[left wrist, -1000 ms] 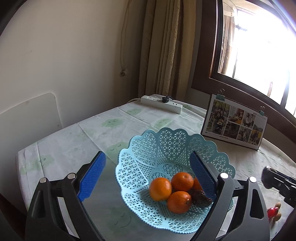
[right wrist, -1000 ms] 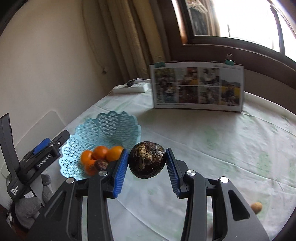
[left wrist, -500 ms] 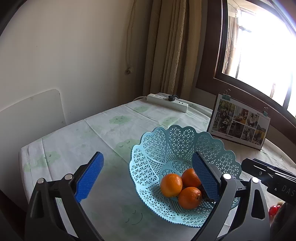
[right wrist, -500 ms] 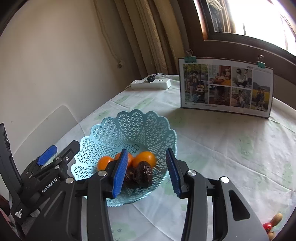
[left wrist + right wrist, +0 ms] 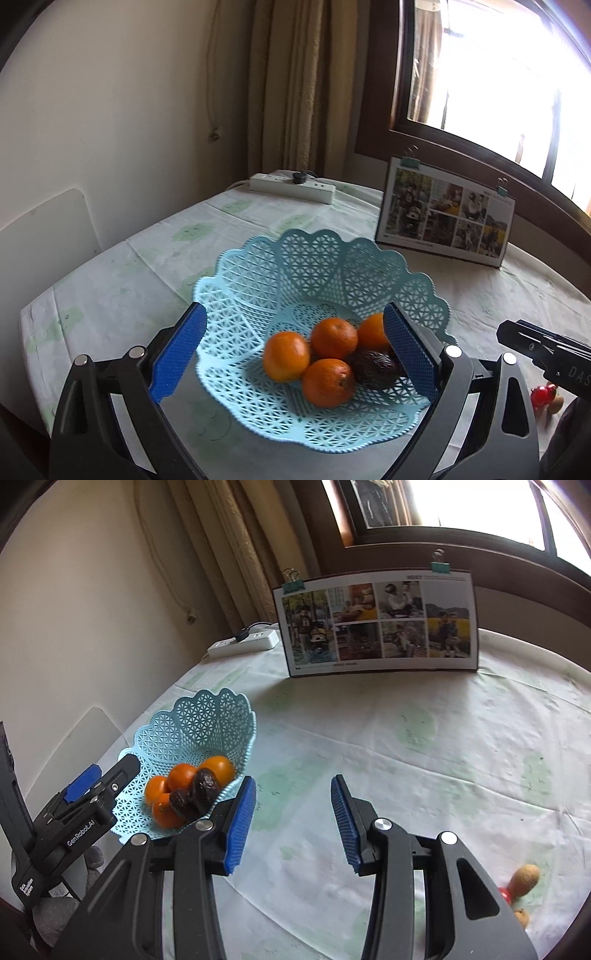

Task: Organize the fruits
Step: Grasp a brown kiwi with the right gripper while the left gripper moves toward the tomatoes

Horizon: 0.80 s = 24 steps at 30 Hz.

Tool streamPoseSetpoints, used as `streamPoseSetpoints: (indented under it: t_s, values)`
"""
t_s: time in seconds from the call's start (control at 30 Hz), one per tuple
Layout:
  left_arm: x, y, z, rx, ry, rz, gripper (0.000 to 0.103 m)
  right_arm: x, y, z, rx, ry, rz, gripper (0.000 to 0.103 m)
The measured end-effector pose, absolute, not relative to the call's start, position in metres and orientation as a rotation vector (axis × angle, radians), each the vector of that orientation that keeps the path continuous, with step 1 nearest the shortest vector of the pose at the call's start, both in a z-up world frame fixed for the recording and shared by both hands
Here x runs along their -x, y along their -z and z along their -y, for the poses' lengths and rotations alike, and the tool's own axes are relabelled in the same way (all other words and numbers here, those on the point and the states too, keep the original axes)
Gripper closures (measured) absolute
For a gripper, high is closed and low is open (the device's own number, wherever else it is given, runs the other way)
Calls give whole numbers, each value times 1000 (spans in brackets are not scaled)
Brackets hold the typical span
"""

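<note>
Through the left wrist camera, our left gripper [image 5: 293,350] hangs released and empty, its jaws spread wide. Between and just beyond them sits the pale blue lattice plastic basket [image 5: 321,266] on the desk [image 5: 122,280], holding four round oranges [image 5: 286,355] and a dark wrinkled fruit [image 5: 375,369] tucked close by the right-hand jaw.

Through the right wrist camera, our right gripper [image 5: 291,819] is likewise released, with nothing but cloth between the jaws. The basket lies off beyond the left-hand jaw. Two dark fruits show there, stacked on the oranges near the rim. A small red and tan fruit cluster [image 5: 519,886] lies outside the right-hand jaw.

We judge the stacked dark fruits could roll out if a jaw nudges the light basket.
</note>
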<state>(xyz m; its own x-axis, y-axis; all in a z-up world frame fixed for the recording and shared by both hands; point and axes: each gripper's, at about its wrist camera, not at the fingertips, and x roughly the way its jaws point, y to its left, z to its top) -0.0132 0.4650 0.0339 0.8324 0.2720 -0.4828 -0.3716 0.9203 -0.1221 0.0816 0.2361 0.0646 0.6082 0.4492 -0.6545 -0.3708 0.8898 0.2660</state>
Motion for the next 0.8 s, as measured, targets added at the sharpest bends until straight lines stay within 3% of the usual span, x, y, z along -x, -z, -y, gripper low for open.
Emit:
streamPoseSetpoints:
  t_s: [0.8]
  values:
    - [2, -40, -377, 91, -174, -503, 5, -50, -44, -75, -178, -149, -789, 56]
